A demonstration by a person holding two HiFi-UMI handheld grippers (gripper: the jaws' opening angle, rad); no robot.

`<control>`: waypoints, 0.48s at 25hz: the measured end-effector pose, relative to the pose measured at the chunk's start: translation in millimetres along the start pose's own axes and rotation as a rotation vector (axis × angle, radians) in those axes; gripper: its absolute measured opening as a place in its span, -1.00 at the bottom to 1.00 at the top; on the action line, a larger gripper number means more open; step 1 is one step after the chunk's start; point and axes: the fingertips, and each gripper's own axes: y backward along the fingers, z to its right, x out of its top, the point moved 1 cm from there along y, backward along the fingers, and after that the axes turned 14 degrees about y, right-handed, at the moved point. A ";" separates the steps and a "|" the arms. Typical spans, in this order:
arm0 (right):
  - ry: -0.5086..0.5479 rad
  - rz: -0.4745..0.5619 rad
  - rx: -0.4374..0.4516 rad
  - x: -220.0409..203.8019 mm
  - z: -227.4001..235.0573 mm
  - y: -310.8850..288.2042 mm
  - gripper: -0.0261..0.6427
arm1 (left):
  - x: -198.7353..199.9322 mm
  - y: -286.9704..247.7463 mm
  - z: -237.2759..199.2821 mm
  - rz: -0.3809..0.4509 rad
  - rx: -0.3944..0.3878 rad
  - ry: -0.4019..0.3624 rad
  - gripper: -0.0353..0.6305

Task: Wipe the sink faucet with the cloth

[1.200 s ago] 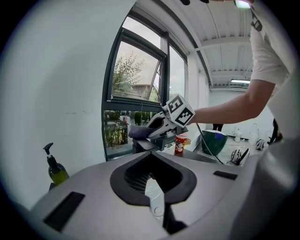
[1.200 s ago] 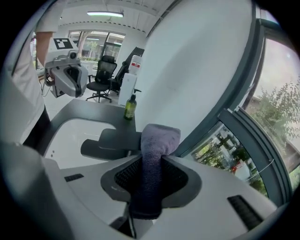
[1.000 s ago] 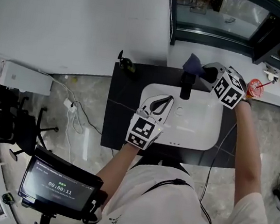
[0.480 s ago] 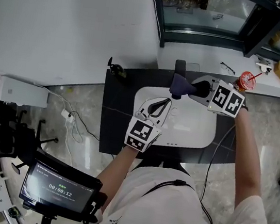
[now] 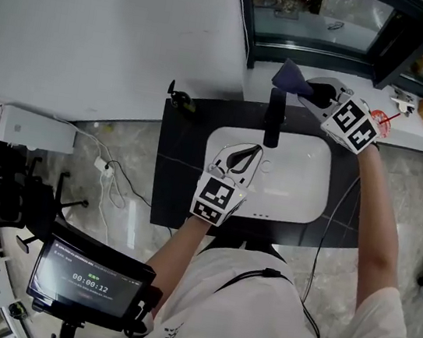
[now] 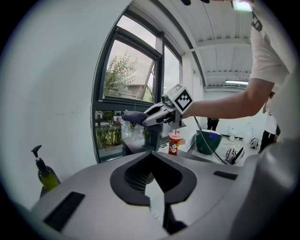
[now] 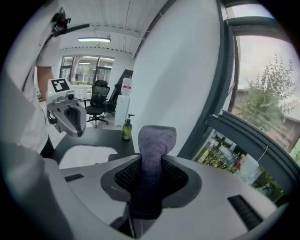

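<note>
Cloth (image 7: pixel 152 157) clamped lengthwise in right tongs (image 5: pixel 302 90), tip forward

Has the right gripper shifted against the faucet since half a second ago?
Yes. The right gripper, shut on the cloth, has gone from the front of the faucet back toward the window, behind its top.

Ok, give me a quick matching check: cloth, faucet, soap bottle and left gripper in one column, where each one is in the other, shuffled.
1 cloth
2 faucet
3 soap bottle
4 left gripper

A on the dark counter, left of the sink
B over the sink
C clamped in the right gripper
D upright at the sink's back edge

Pairs: 1-C, 2-D, 3-A, 4-B
</note>
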 end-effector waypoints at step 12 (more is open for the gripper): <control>0.198 -0.206 0.065 -26.2 -10.7 -57.3 -0.58 | -10.4 12.0 -17.6 -0.003 0.052 0.019 -0.91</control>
